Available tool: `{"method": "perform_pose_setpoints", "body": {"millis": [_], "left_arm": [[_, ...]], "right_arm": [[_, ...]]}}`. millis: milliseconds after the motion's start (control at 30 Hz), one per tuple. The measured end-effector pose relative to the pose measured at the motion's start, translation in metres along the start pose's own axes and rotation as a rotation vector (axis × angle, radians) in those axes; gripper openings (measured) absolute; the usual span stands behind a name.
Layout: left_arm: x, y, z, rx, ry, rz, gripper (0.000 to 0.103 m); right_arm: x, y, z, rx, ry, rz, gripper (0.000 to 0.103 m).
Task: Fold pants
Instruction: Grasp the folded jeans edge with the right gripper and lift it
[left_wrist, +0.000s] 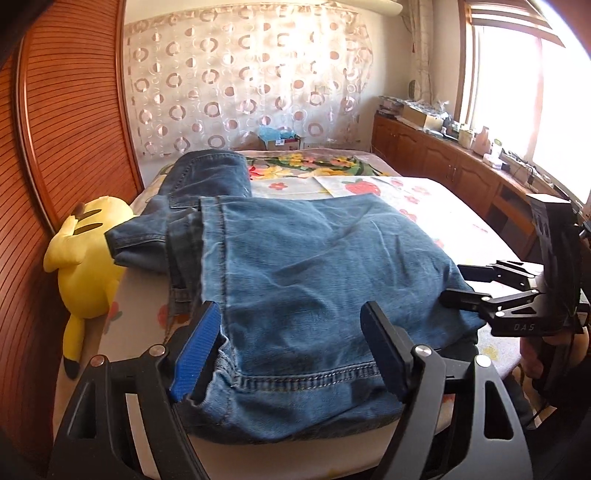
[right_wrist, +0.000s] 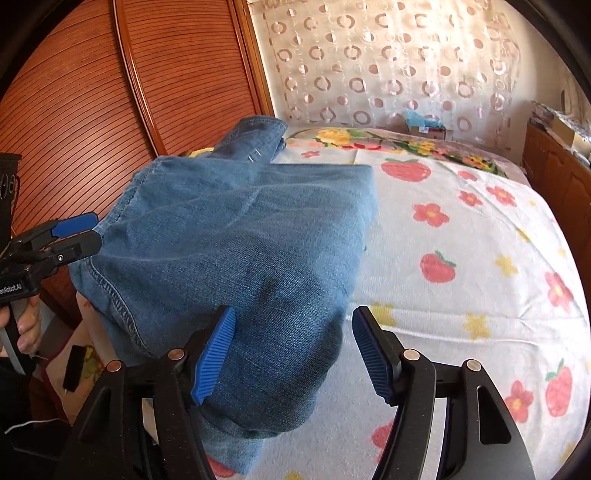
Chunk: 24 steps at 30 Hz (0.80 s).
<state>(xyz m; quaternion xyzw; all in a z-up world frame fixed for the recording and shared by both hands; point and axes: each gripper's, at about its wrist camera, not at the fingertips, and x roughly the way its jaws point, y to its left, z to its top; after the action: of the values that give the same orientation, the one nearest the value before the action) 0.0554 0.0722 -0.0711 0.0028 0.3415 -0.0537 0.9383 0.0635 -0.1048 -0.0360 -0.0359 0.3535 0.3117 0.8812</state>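
Plush: a yellow toy (left_wrist: 86, 258) lies at the left edge of the bed, against the slatted wooden door (left_wrist: 62, 122); one corner of the jeans rests on it.
Jeans: the blue jeans (left_wrist: 295, 280) lie folded over on the near left part of the bed, the hemmed leg ends on top and facing the left wrist camera, the waist part stretching away toward the curtain.
Left gripper: the left gripper (left_wrist: 291, 350) sits at the near hem of the jeans, jaws released and wide apart; the cloth lies between the blue pads, touching at least the left one, but is not pinched. In the right wrist view it (right_wrist: 79, 236) shows at the left edge of the denim, a hand (right_wrist: 27, 325) on its handle.
Right gripper: the right gripper (right_wrist: 293, 354) has its jaws released, spread over the near right corner of the jeans; the left pad is against the denim, the right pad stands clear above the bedspread. From the left wrist view it (left_wrist: 452, 282) meets the right edge of the fold.
Bed: a white bedspread (right_wrist: 461, 240) printed with strawberries and flowers, bare to the right of the jeans.
Curtain: a sheer curtain (left_wrist: 240, 81) with ring patterns hangs behind the bed.
Cabinets: wooden cabinets (left_wrist: 443, 162) under a bright window run along the right side, their top cluttered with small items.
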Motion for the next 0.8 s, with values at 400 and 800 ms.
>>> {"method": "perform_pose_setpoints", "body": {"millis": [400,800], "left_arm": [[0.004,-0.005,-0.003,0.009,0.016,0.002,0.079],[-0.007,0.006,0.001,-0.02,-0.015,0.017,0.079]], "right_arm": [[0.029,-0.01,0.009,0.057,0.037,0.097,0.062],[-0.003,0.007,0.043,-0.04,-0.089,0.109,0.014]]}}
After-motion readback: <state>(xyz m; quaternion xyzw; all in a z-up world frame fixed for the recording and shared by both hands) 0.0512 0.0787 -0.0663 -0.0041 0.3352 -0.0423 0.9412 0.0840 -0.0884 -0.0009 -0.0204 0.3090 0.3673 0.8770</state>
